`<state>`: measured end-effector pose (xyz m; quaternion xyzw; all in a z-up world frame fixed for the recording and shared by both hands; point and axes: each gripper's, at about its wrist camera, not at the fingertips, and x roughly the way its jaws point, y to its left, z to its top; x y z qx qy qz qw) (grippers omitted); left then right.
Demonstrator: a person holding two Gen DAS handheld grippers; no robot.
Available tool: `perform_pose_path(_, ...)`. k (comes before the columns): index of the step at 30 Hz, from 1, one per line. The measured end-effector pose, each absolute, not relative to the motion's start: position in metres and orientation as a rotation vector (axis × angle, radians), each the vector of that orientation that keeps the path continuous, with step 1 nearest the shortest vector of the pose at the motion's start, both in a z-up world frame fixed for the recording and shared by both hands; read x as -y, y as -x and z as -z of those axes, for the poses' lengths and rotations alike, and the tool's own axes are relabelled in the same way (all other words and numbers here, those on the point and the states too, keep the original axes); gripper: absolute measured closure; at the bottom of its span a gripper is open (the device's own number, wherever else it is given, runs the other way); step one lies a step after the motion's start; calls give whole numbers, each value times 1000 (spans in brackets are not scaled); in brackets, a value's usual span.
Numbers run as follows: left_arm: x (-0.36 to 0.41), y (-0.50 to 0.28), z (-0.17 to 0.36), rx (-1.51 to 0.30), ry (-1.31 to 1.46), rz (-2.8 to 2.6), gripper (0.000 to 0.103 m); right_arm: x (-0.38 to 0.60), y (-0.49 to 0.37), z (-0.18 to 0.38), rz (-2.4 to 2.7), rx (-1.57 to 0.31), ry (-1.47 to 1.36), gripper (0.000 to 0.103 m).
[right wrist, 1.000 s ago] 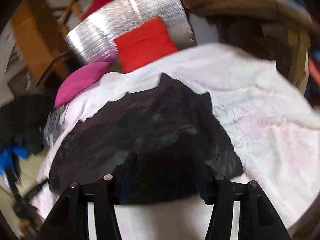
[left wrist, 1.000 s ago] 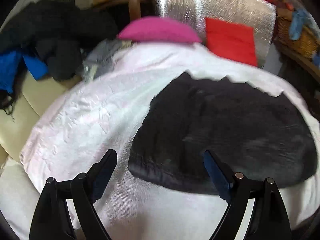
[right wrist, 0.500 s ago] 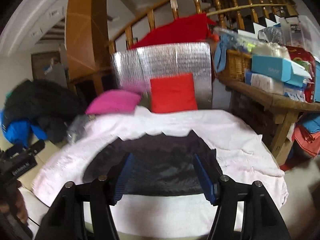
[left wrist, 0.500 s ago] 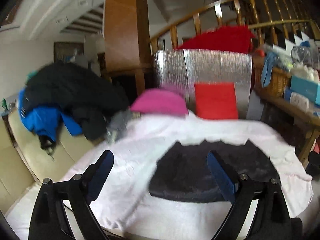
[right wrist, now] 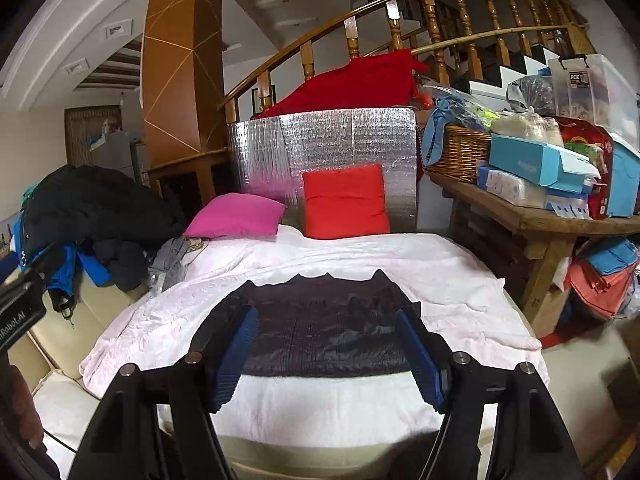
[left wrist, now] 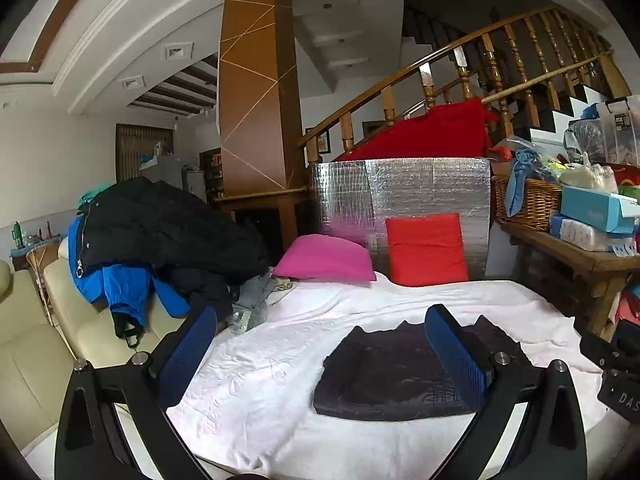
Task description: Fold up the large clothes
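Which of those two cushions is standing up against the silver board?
The red cushion stands against the silver board; the pink cushion lies flat beside it.

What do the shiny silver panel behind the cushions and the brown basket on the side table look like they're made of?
Silver panel: looks like foil-faced insulation sheet, since it is mirror-bright with a fine quilted grid and taped seams; the core is hidden.
Basket: woven wicker or rattan by its look, with brown strands interlaced in rows and a matte natural finish. I cannot tell which fibre.
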<state>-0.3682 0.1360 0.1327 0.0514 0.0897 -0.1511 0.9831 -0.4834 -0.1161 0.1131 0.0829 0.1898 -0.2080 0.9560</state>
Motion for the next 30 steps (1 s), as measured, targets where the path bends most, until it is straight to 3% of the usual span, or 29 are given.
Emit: perform_pose_path(30,-142,396,-134,-152,-127,312,0,93,500,-120,468,-396,-128,28)
